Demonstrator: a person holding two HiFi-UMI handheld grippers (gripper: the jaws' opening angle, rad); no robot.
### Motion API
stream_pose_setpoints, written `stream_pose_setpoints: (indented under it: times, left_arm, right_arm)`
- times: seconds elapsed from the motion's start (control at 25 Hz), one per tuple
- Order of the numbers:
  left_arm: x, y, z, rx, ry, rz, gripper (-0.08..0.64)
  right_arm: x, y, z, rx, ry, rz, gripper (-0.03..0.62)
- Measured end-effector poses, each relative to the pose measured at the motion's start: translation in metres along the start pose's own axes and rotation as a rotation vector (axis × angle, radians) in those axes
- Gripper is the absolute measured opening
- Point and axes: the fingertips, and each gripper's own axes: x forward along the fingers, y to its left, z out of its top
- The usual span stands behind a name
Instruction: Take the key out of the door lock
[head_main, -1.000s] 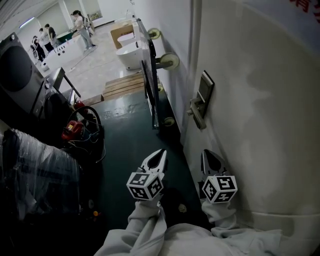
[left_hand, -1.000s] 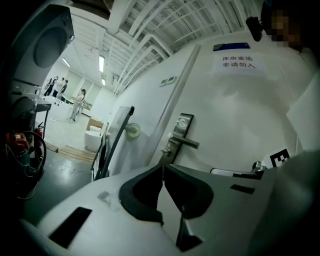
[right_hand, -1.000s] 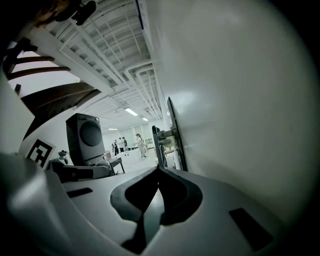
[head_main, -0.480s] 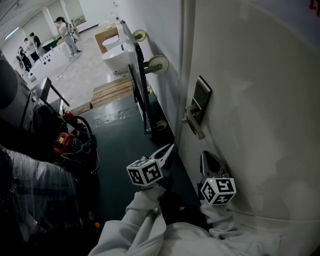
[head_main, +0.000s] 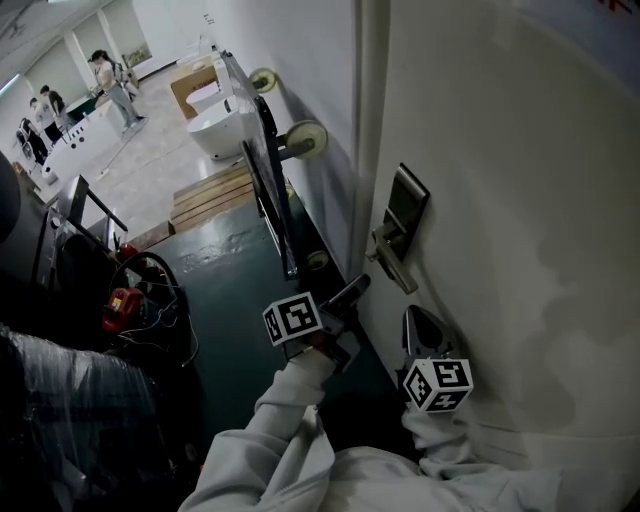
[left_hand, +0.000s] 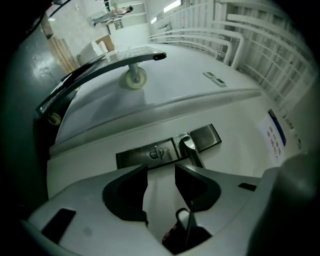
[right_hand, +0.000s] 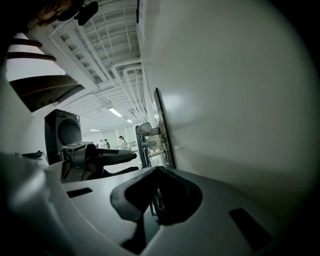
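Note:
A dark metal lock plate (head_main: 402, 222) with a lever handle (head_main: 386, 262) sits on the white door (head_main: 500, 200). In the left gripper view a small key (left_hand: 157, 152) sticks out of the lock plate (left_hand: 145, 156), beside the lever handle (left_hand: 190, 148). My left gripper (head_main: 358, 288) points level at the plate, a short way off it. Its jaws (left_hand: 161, 172) have just been opening and stand open, nothing between them. My right gripper (head_main: 424, 322) hangs close to the door below the handle, shut (right_hand: 156, 171) and empty. From there the left gripper (right_hand: 100, 156) shows beside the handle (right_hand: 144, 129).
A wheeled frame cart (head_main: 268, 170) stands against the wall beyond the door. Behind it are a white basin (head_main: 222, 125) and a wooden pallet (head_main: 208, 195). A red tool and cables (head_main: 122, 300) lie on the dark floor at left. People (head_main: 105, 75) stand far back.
My left gripper has swung right towards the lock plate, rolled over, and its jaws have gone from shut to open. The right gripper has edged slightly along the door.

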Motion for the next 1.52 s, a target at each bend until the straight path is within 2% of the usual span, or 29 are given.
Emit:
stream_pose_setpoints:
  times: [0.32, 0.76, 0.92, 1.08, 1.28, 1.52]
  left_arm:
    - [0.034, -0.001, 0.017, -0.101, 0.006, -0.068, 0.150]
    - [0.068, 0.003, 0.017, -0.104, 0.058, -0.066, 0.150]
    - [0.067, 0.013, 0.020, -0.123, 0.037, -0.045, 0.081]
    - [0.068, 0.009, 0.022, -0.145, 0.022, -0.081, 0.032]
    - [0.068, 0.010, 0.022, -0.177, -0.001, -0.096, 0.028]
    - [0.067, 0.009, 0.023, -0.174, 0.001, -0.076, 0.026]
  right_arm:
    - [0.006, 0.000, 0.000, -0.015, 0.019, -0.014, 0.051]
    - [0.014, 0.001, 0.001, -0.027, 0.037, 0.004, 0.051]
    - [0.016, 0.000, 0.000, -0.027, 0.044, 0.011, 0.052]
    - [0.016, 0.000, -0.002, -0.032, 0.053, 0.019, 0.051]
    - [0.019, -0.001, -0.005, -0.038, 0.064, 0.027, 0.051]
    - [0.021, 0.003, -0.005, -0.041, 0.072, 0.045, 0.051]
